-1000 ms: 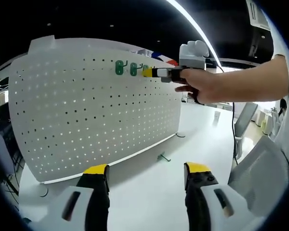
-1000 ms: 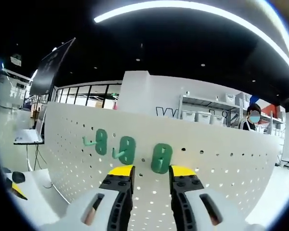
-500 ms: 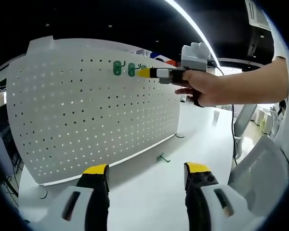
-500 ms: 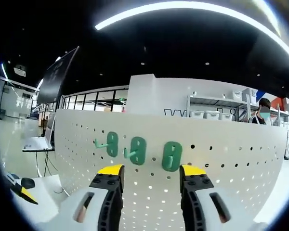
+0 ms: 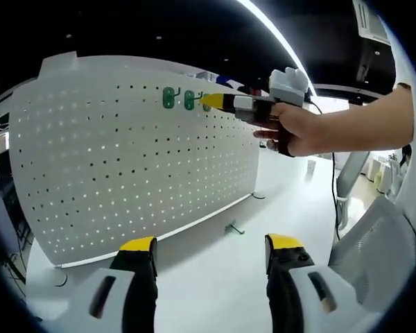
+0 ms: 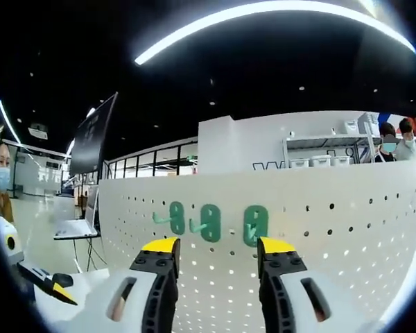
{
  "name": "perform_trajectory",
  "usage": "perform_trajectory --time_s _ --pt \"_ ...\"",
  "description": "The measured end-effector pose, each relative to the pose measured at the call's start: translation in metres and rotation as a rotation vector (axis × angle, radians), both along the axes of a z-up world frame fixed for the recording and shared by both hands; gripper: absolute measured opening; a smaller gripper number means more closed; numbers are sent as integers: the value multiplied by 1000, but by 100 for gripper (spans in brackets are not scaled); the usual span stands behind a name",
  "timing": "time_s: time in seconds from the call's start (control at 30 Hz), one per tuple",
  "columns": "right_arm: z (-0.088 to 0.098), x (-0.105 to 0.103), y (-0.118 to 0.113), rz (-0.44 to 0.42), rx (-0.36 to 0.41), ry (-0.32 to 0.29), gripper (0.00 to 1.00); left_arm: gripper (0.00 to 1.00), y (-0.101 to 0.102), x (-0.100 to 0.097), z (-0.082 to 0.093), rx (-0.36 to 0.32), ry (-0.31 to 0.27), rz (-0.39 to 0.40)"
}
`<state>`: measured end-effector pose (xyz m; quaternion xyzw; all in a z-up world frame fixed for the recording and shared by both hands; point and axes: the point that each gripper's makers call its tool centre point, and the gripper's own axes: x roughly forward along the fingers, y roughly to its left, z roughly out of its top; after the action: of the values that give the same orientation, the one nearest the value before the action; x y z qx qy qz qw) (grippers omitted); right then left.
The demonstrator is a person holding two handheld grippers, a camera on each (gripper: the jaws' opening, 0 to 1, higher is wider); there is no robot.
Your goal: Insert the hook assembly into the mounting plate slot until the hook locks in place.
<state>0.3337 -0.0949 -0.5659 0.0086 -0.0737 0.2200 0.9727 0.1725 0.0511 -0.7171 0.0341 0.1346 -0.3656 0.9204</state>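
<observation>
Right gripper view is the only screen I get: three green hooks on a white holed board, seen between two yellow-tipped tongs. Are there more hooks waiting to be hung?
Observer: Yes. One loose green hook lies on the white table, at the foot of the board.
Operator: Is the other pair of tongs holding anything?
Observer: No. The left tongs are open and empty, low over the table.
Operator: And what carries my tongs?
Observer: A person's hand holds the right tongs up near the hung hooks, close to the board's top edge.
</observation>
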Motion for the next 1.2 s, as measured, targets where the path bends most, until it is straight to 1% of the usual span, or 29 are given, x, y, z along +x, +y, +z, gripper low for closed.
perform_trajectory --time_s 0.13,0.23,0.3,0.43,0.63,0.77,1.2 --pt "0 -1 -2 4 -2 -1 43 65 -1 1 2 -1 -4 -4" --pt "-3 -7 0 18 -21 2 44 65 0 2 1 0 -3 -3" --pt "-7 -12 0 25 -45 2 44 65 -1 1 0 1 -2 -5" --pt "-14 -18 -5 28 -44 14 45 65 -2 0 -1 2 -2 -9" --pt "-24 -31 -10 40 -72 23 46 66 -3 -2 -2 4 -1 -18" --pt "-27 -35 -14 42 -73 32 47 66 -2 -3 -2 7 -1 -19" --pt "-48 -58 -24 48 -94 71 51 67 1 -6 -3 2 2 -21"
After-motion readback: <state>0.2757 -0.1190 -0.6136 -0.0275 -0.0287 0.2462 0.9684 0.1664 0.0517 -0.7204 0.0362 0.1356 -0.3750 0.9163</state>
